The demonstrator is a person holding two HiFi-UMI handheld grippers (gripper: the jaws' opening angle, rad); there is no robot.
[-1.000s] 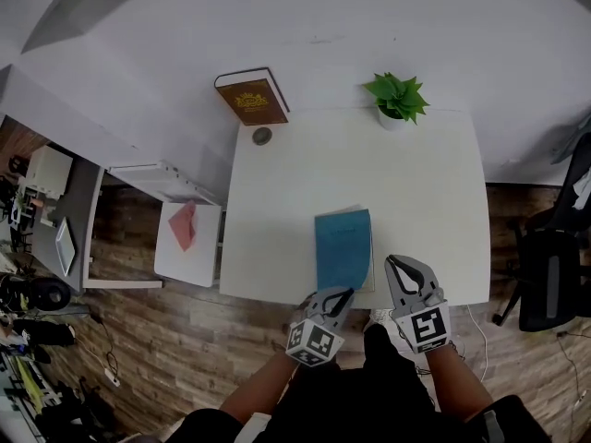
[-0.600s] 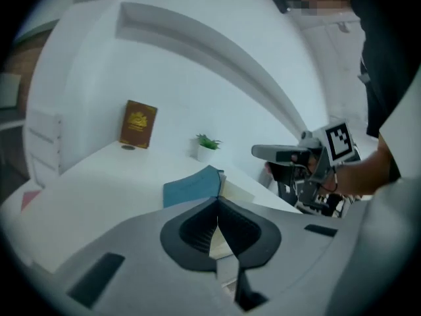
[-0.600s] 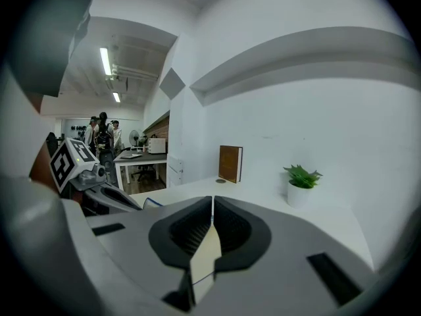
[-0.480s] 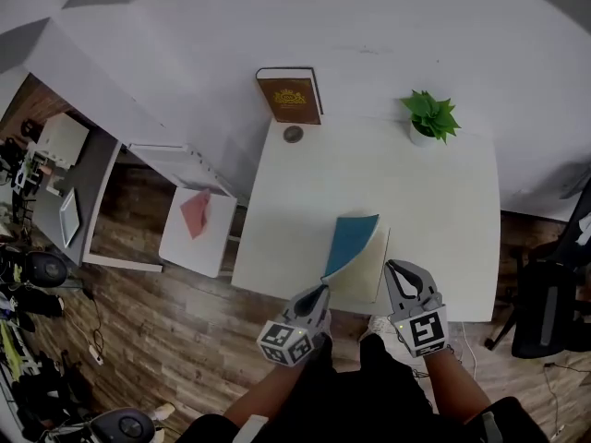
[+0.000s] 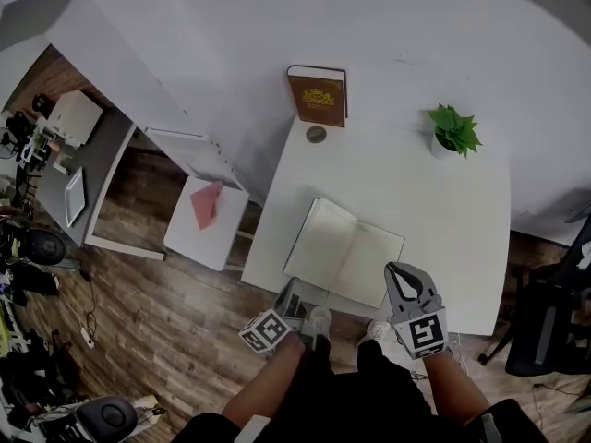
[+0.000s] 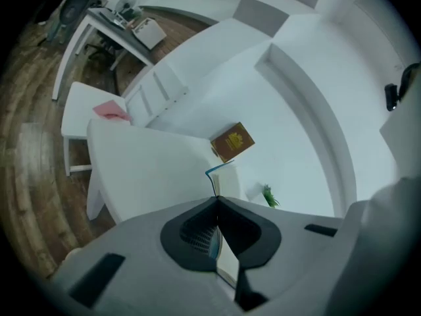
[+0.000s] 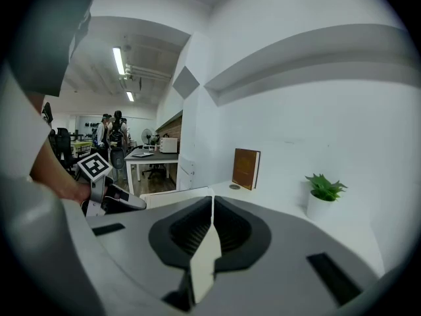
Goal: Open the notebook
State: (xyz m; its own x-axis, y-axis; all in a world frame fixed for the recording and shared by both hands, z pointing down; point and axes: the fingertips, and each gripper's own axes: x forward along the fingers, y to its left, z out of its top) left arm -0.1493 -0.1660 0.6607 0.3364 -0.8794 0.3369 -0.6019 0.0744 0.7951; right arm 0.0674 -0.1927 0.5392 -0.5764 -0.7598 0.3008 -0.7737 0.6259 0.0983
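Note:
The notebook (image 5: 343,252) lies spread open on the white table (image 5: 434,201), cream pages up. My left gripper (image 5: 294,299) is at its near left corner, shut on the edge of the blue cover (image 6: 217,170), which runs as a thin line between the jaws. My right gripper (image 5: 404,279) sits at the near right corner. A white sheet (image 7: 205,255) of the notebook is pinched between its shut jaws. In the right gripper view the left gripper (image 7: 125,203) shows at the left, beside the open page (image 7: 177,196).
A brown book (image 5: 318,96) leans on the wall at the table's back, with a small round object (image 5: 317,135) before it. A potted plant (image 5: 452,129) stands at the back right. A low white stool (image 5: 205,224) with a pink item stands left of the table.
The left gripper swung the blue cover up and over to the left, rolling as it went. The notebook went from closed to lying open. The right gripper stayed at the near right corner.

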